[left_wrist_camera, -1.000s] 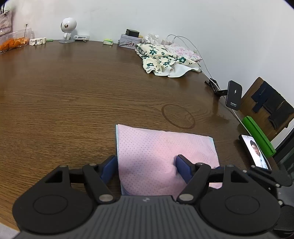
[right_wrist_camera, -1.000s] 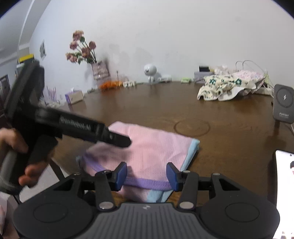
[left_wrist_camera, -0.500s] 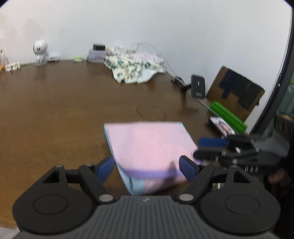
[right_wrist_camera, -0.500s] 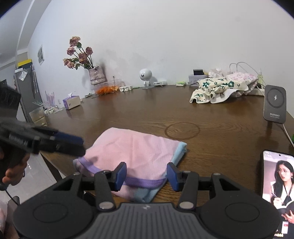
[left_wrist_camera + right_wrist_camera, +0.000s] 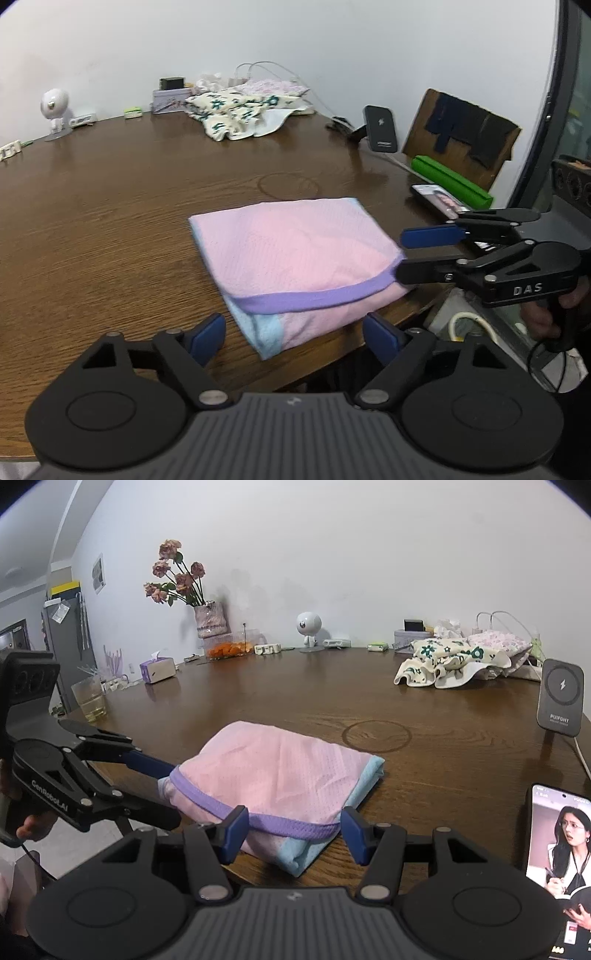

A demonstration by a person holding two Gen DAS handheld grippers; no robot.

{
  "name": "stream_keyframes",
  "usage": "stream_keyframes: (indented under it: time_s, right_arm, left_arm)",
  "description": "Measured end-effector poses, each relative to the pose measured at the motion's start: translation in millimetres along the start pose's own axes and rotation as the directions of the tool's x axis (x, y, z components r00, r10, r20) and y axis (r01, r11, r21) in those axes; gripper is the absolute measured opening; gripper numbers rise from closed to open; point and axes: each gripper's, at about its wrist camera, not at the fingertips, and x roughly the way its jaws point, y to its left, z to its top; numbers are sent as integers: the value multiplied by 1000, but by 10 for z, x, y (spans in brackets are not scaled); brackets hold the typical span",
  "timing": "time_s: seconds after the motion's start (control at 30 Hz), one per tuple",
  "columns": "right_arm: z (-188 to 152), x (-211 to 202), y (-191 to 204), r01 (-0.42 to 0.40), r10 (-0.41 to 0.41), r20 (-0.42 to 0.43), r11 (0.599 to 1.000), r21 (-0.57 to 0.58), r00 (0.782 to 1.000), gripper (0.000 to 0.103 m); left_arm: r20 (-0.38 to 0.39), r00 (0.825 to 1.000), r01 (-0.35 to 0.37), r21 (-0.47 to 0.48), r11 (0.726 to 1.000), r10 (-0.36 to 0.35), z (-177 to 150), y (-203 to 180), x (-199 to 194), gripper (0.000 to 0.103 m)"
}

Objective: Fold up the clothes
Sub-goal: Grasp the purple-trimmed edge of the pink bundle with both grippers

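Cloth is what this comes down to: the pink garment (image 5: 295, 254) is thin, light mesh fabric, soft and limp, folded into a rough rectangle with a purple trim (image 5: 314, 297) and a pale blue layer showing at its near corner. It lies on the near part of the brown surface (image 5: 110, 206), its near corner reaching the rim. It should give no resistance to a lift, but it will sag and unfold if taken by one layer only (a pinch through all the layers at once looks safer). The purple trim is the thickest line and the likeliest place to hold; the folded left edge is the other.

The left gripper (image 5: 293, 332) hangs just short of the near corner, jaws wide apart with nothing between them and not touching the cloth. The right gripper (image 5: 291, 829) sits at the trimmed edge with its jaws opening; the trim lies between the pads, though they do not look to press on it. From the left wrist view, its fingers (image 5: 424, 236) sit at the garment's right side, one above the cloth and one level with the trim.

Room is generous toward the far side: bare wood up to a floral pile (image 5: 240, 110). On the right a phone (image 5: 557, 867) and a charger stand (image 5: 561, 698) sit near enough to be swept by a wide swing. The near rim is the main hazard, since cloth could slide off it.
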Motion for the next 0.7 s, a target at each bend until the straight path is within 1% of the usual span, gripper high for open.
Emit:
stream_keyframes:
  time_s: [0.23, 0.43, 0.67, 0.7]
  right_arm:
    - [-13, 44, 2, -8, 7, -18, 1000, -12, 1000, 55]
    - [-19, 60, -4, -7, 6, -28, 1000, -23, 1000, 55]
    - [-28, 102, 15, -4, 2, -40, 999, -43, 999, 55]
    - [-22, 100, 21, -2, 0, -43, 999, -46, 999, 56]
  left_arm:
    - [-18, 1000, -19, -3, 1000, 19, 1, 73, -10, 84]
    - [-27, 1000, -9, 11, 1000, 9, 7, 65, -14, 83]
    - [-15, 1000, 20, 5, 1000, -19, 5, 73, -27, 69]
    - [-13, 1000, 27, 1, 1000, -27, 5, 80, -31, 65]
